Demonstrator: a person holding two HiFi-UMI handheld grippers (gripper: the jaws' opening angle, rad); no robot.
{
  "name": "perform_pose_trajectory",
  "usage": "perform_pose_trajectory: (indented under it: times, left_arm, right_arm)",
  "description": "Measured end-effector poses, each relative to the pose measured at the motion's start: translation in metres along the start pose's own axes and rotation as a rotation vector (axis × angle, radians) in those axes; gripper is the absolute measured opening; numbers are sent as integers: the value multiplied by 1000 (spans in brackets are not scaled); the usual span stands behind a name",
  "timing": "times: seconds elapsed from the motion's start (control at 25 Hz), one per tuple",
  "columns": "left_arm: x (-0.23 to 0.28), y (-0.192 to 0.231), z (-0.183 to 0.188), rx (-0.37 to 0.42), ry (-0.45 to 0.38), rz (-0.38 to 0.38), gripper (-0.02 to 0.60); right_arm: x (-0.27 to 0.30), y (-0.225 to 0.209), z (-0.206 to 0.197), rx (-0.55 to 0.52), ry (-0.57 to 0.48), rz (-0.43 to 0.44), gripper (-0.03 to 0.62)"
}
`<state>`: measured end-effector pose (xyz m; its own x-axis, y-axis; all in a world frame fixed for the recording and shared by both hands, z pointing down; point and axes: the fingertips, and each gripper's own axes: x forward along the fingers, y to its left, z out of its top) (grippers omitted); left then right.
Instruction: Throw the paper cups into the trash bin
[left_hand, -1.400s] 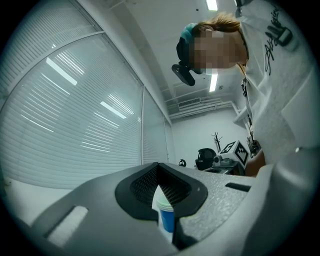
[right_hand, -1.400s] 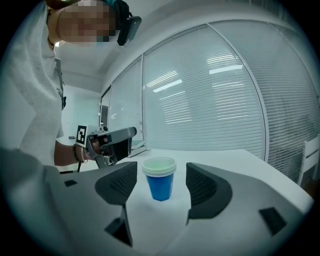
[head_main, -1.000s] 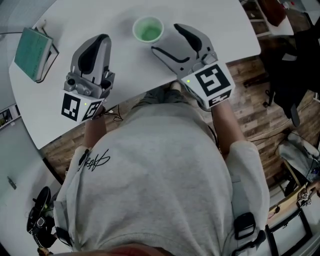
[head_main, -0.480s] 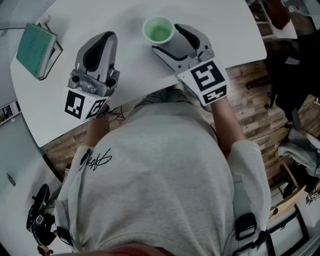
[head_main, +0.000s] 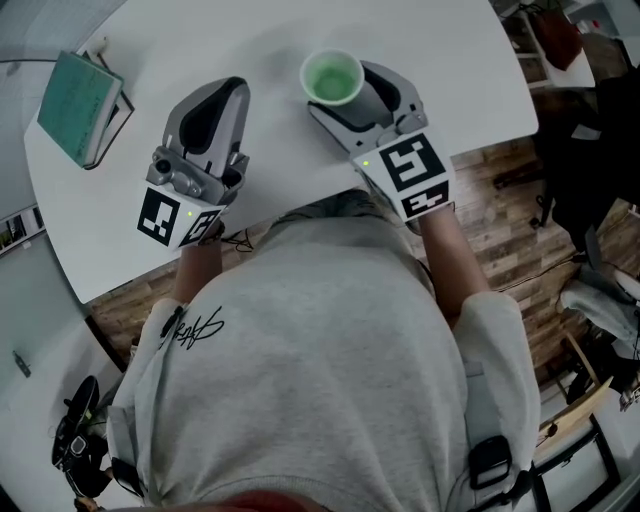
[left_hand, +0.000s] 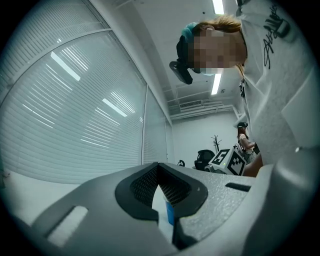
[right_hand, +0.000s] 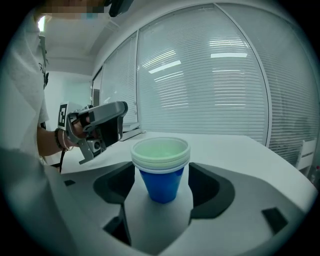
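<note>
A stack of blue paper cups (right_hand: 161, 164) with a pale green inside stands upright on the white table (head_main: 250, 40). In the head view the cups (head_main: 333, 78) are at the far middle. My right gripper (head_main: 352, 92) is open, with one jaw on each side of the cups (right_hand: 161, 175); narrow gaps show at both sides, so the pads are not touching. My left gripper (head_main: 224, 100) hovers over the table to the left of the cups, jaws together and empty (left_hand: 162, 200). No trash bin shows in any view.
A teal book (head_main: 82, 95) lies at the table's far left. The table's curved near edge runs just in front of the person's body, with wooden floor (head_main: 520, 200) beyond it on the right. Window blinds (right_hand: 210, 80) stand behind the table.
My right gripper has moved in on the cups from the right, so they now stand between its open jaws. The left gripper has stayed shut beside them.
</note>
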<state>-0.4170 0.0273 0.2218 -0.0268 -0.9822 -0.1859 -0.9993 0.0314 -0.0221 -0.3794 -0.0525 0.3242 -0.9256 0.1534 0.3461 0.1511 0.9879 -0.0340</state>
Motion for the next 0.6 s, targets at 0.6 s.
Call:
perform_pose_trajectory:
  times: [0.6]
  left_arm:
    - [0,6,-15,-76,-9,-83,3]
  right_arm:
    - [9,-8,5,79,-43,-85,304]
